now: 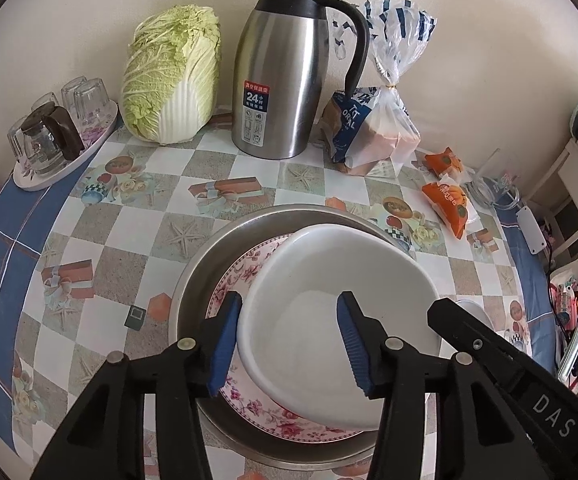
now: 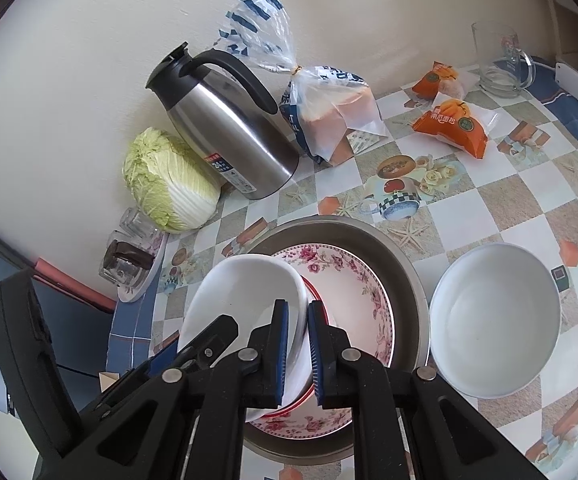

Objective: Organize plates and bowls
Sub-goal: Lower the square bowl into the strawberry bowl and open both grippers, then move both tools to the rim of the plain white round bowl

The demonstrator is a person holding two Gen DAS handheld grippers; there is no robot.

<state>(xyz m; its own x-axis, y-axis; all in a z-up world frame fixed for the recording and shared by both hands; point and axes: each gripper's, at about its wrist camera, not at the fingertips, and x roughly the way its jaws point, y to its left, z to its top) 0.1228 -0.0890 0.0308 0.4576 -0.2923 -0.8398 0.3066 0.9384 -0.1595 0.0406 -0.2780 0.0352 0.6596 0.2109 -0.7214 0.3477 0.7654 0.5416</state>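
Note:
A steel basin [image 1: 193,280] [image 2: 405,268] on the table holds a floral plate [image 1: 229,280] [image 2: 353,288]. A white bowl [image 1: 329,304] [image 2: 241,292] sits tilted on the plate. My right gripper [image 2: 297,354] is shut on the white bowl's rim, one finger inside and one outside. My left gripper [image 1: 289,344] is open, its fingers astride the bowl's near-left rim. The right gripper's body shows at the lower right of the left wrist view. A second white bowl [image 2: 493,320] stands on the table to the right of the basin.
At the back against the wall stand a napa cabbage [image 1: 173,76], a steel thermos jug [image 1: 289,72] and a bagged bread loaf [image 1: 373,124]. Orange snack packs [image 2: 449,120] and a glass mug [image 2: 501,60] lie at the right. A tray of glasses [image 1: 57,140] sits at the left.

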